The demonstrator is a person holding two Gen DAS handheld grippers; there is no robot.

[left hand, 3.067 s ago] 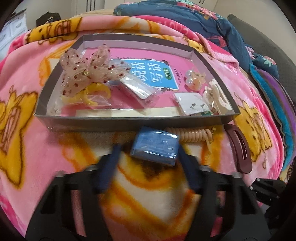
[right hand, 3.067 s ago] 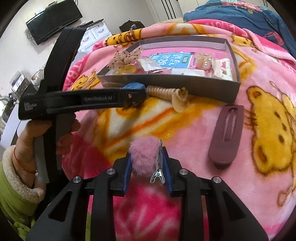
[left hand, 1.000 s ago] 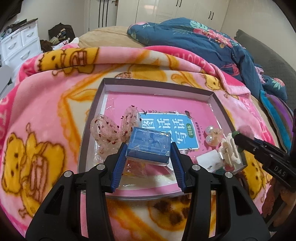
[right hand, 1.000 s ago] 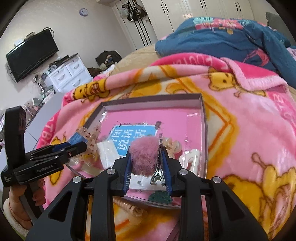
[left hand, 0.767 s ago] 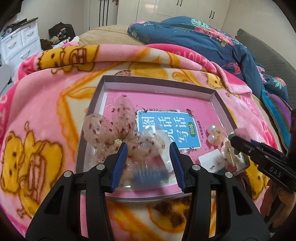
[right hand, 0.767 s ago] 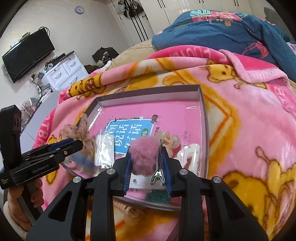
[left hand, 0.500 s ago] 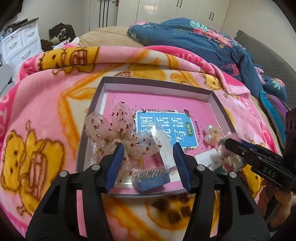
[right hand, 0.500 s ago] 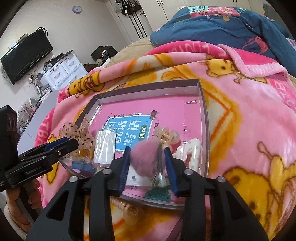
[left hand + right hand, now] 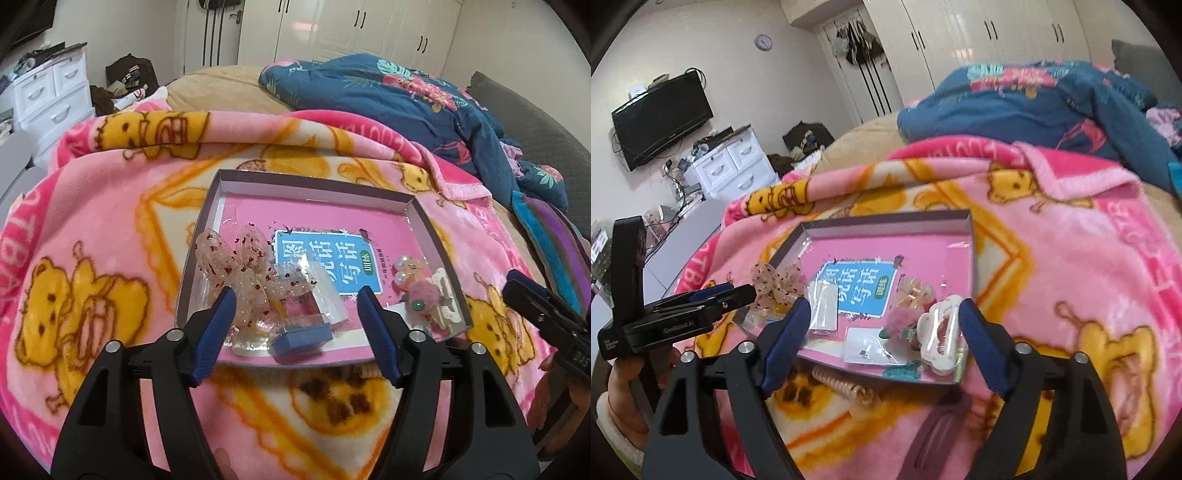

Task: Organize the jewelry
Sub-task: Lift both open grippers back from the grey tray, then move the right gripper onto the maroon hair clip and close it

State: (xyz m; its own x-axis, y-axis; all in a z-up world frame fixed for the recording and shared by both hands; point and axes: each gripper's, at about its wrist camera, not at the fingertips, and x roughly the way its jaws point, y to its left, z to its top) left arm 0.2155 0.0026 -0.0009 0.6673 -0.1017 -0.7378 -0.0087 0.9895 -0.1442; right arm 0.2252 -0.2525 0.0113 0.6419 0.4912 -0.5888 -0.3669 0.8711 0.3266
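A shallow grey tray point(image 9: 314, 188) with a pink floor lies on the pink blanket; it also shows in the right wrist view point(image 9: 886, 221). A blue box point(image 9: 301, 338) lies at the tray's near edge. A pink pom-pom clip point(image 9: 424, 295) lies at its right, seen in the right wrist view point(image 9: 901, 321) beside a white claw clip point(image 9: 942, 330). My left gripper point(image 9: 297, 306) is open and empty above the near edge. My right gripper point(image 9: 882, 314) is open and empty above the tray's near right part.
The tray also holds a dotted bow point(image 9: 243, 273), a blue card point(image 9: 328, 262), small plastic bags point(image 9: 823, 310) and a pearl clip point(image 9: 402, 269). A beige coil hair tie point(image 9: 846, 391) and a mauve clip point(image 9: 934, 439) lie on the blanket in front. A blue quilt point(image 9: 388, 92) lies behind.
My left gripper opened and the blue box dropped into the tray's near edge. My right gripper opened and the pink pom-pom clip dropped into the tray. Both grippers have drawn back and up.
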